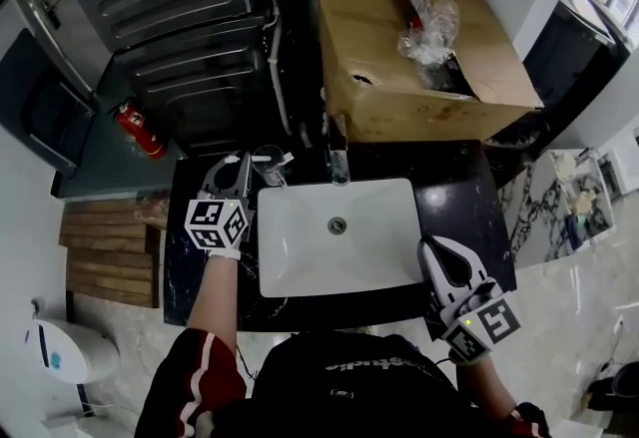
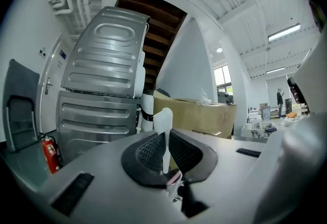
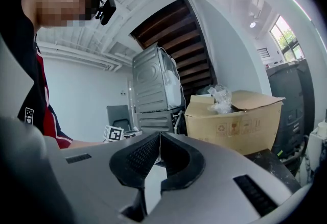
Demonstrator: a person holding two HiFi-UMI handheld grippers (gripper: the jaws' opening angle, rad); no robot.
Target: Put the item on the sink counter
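Observation:
My left gripper [image 1: 243,160] hovers over the back left corner of the black sink counter [image 1: 461,195], beside a clear glass [image 1: 268,167]. In the left gripper view its jaws [image 2: 165,137] are shut on a slim white plastic item [image 2: 163,120] that stands upright with a wider flat top. My right gripper [image 1: 431,244] is over the counter's front right, next to the white basin [image 1: 334,238]. Its jaws [image 3: 159,137] are shut with nothing between them.
A chrome faucet [image 1: 338,163] stands behind the basin. Behind it sits a large open cardboard box [image 1: 419,57] with a crumpled plastic bag [image 1: 429,22]. A grey metal machine [image 1: 170,17], a red fire extinguisher [image 1: 140,130] and a wooden pallet [image 1: 110,251] are at the left.

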